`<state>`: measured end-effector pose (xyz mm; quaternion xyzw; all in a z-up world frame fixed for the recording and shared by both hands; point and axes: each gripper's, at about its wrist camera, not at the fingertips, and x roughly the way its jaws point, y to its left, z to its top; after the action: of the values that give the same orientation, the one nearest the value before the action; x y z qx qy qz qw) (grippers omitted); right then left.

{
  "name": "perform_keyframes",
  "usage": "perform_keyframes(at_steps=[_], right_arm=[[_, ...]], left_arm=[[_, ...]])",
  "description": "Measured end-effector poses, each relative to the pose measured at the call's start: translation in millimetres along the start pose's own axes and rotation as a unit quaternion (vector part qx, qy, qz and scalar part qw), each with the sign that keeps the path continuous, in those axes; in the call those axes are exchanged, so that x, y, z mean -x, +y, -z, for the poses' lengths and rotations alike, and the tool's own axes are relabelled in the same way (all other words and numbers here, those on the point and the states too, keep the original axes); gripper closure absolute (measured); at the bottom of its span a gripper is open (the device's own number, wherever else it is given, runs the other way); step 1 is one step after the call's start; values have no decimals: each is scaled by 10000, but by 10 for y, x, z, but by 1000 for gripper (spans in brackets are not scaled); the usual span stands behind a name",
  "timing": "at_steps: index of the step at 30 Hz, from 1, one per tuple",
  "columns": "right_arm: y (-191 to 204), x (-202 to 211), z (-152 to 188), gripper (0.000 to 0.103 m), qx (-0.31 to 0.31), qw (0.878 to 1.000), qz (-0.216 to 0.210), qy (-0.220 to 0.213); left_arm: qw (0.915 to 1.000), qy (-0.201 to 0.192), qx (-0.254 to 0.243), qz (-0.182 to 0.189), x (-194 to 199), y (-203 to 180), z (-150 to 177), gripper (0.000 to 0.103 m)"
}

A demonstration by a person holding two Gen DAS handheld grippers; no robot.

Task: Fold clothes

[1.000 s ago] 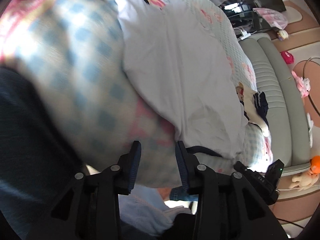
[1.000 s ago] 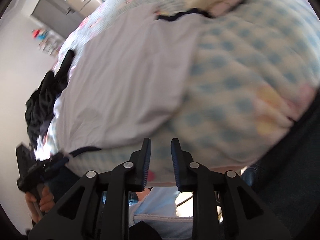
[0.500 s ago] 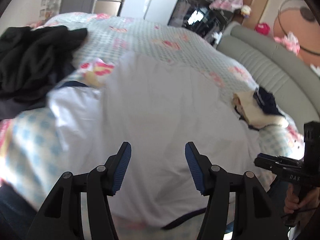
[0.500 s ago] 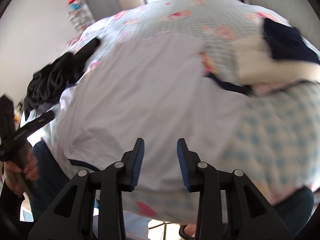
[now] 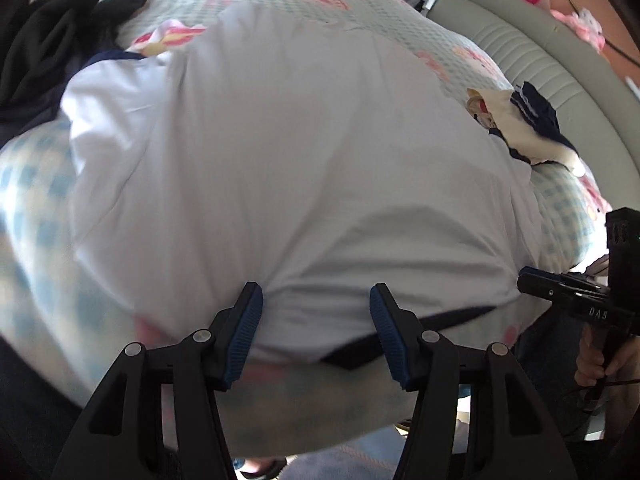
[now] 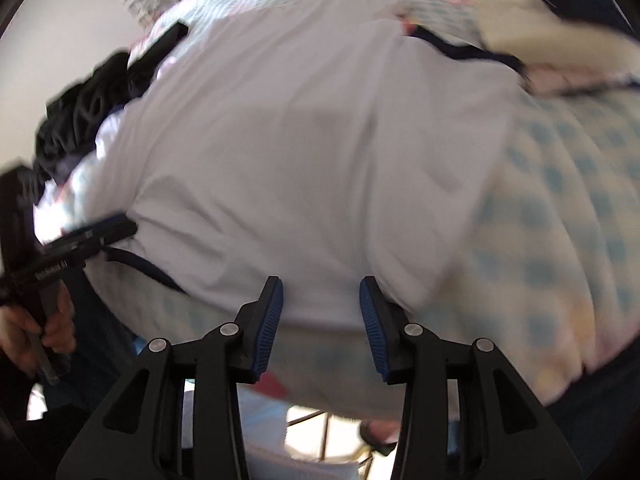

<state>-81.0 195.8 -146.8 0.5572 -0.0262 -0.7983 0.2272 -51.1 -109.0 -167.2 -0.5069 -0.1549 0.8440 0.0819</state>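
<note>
I had both grippers over the near edge of the bed (image 5: 280,8), pointing steeply down at a white shirt (image 5: 280,152) that lay spread flat across the blue-checked cover (image 6: 560,208). The shirt's dark-trimmed hem (image 5: 400,340) faced me, close to the edge of the mattress.

My left gripper (image 5: 316,332) stood over the hem on the shirt's left part. Its jaws were well apart, with white cloth showing in the gap between the blue pads, and neither pad pressed on it as far as I could see; they had opened within the last second and then stayed at that width. My right gripper (image 6: 320,328) stood over the hem further right, where the white cloth met the checked cover. Its jaws were parted too, rather less widely, having widened over the same second, and they held nothing.

In the left wrist view I saw my right hand (image 5: 600,360) around its handle at the right edge; in the right wrist view my left hand (image 6: 36,332) gripped its handle at the left edge.

A heap of dark clothes (image 5: 48,40) lay at the far left of the bed, touching the shirt's upper left corner. A folded cream and navy garment (image 5: 524,124) sat just beside the shirt's right edge, near the grey padded bed surround (image 5: 540,56).
</note>
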Motion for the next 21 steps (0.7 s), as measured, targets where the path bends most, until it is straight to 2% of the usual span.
perform_keyframes(at_steps=[3, 5, 8, 11, 13, 16, 18, 21], right_arm=[[-106, 145, -18, 62, -257, 9995, -183, -85], [-78, 215, -120, 57, -124, 9996, -86, -242], [5, 224, -295, 53, 84, 9991, -28, -412], [12, 7, -450, 53, -76, 9999, -12, -147], [16, -132, -468, 53, -87, 9995, 275, 126], [-40, -115, -368, 53, -69, 9992, 329, 237], [-99, -58, -309, 53, -93, 9993, 234, 291], [-146, 68, -391, 53, -116, 9995, 112, 268]], left_arm=[[9997, -153, -35, 186, 122, -32, -78, 45], [9989, -345, -216, 236, 186, -111, -210, 45], [9988, -329, -329, 179, 111, -174, -378, 45], [9996, -25, -287, -30, -75, -152, -364, 45], [9994, 245, -197, -149, -163, -14, -180, 45], [9997, 156, 74, 144, 13, 140, -75, 46], [9996, 46, 196, 198, 120, 190, -141, 46], [9995, -251, 87, 192, 240, 203, -369, 46]])
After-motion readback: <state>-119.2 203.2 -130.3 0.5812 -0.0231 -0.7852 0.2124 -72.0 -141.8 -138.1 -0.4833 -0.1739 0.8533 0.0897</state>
